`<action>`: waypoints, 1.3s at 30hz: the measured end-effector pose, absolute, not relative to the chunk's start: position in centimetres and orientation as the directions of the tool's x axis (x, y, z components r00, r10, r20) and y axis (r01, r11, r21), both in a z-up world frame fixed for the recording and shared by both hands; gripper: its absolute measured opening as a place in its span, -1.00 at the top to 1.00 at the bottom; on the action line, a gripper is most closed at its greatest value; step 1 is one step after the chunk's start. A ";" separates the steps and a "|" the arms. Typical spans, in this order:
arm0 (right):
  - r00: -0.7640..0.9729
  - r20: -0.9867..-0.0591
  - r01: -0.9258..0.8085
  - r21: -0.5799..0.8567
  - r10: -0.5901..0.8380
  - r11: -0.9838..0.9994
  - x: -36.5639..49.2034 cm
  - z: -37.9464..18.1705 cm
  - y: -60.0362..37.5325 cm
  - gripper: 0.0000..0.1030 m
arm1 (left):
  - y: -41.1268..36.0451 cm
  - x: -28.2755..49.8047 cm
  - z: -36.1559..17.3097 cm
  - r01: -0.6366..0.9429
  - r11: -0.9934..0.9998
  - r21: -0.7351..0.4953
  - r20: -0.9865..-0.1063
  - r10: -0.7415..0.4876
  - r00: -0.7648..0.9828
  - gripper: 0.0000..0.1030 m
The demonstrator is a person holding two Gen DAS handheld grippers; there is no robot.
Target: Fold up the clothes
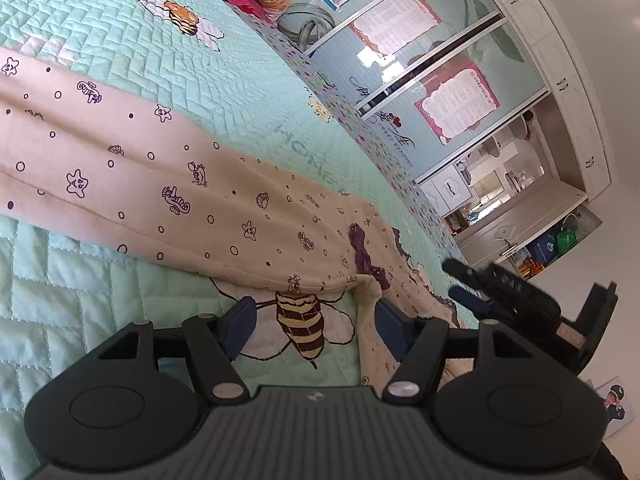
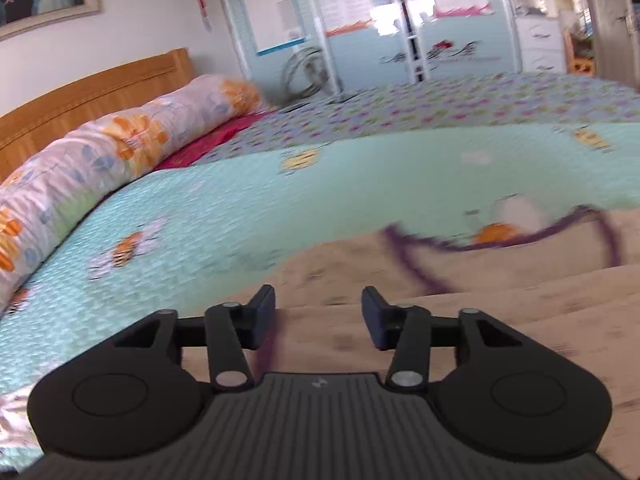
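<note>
A cream garment (image 1: 168, 184) printed with purple stars and seahorses lies stretched across the mint quilted bedspread (image 1: 100, 20). My left gripper (image 1: 316, 328) is open just above the bed. Its right finger is at the garment's folded edge, and a bee print on the spread shows between its fingers. My right gripper (image 1: 454, 279) appears at the right of this view, over the garment's far end. In the blurred right wrist view, my right gripper (image 2: 319, 316) is open above the garment (image 2: 460, 312), with nothing between its pads. The purple-trimmed neckline (image 2: 500, 240) lies ahead of it.
A long floral bolster (image 2: 100, 148) lies along the wooden headboard (image 2: 80, 92). A wardrobe with sliding glass doors (image 1: 420, 60) stands past the bed's far edge, with a metal ring-shaped object (image 1: 308, 24) on the floor in front of it. A doorway (image 1: 500, 184) opens beyond.
</note>
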State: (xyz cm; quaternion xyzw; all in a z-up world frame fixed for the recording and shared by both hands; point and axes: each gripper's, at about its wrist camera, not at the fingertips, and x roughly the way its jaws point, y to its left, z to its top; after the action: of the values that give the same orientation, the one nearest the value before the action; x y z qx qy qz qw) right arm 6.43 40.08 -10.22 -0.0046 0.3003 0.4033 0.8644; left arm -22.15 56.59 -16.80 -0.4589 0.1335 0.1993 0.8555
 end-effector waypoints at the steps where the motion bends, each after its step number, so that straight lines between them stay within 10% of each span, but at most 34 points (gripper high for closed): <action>1: 0.509 -0.557 -0.674 0.215 0.656 0.706 8.1 -10.7 38.9 0.02 | 56.6 -22.1 -16.8 -0.464 0.500 -0.731 -0.412 0.219 0.885 -0.33; 6: 0.554 -0.689 -0.555 0.112 0.467 0.824 16.3 -13.1 33.9 0.18 | 56.4 -21.9 -16.7 -0.471 0.512 -0.718 -0.418 0.224 0.881 -0.33; 39: 0.689 -0.694 -0.274 0.014 0.206 0.962 26.4 -12.4 20.8 0.05 | 56.0 -21.3 -16.8 -0.474 0.548 -0.689 -0.417 0.235 0.878 -0.37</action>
State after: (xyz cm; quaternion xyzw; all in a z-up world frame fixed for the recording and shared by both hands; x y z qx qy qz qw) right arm 26.35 20.78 -12.38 -0.0452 0.3718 0.1307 0.9180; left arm -21.34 56.01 -16.81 -0.4295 0.1394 0.2041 0.8686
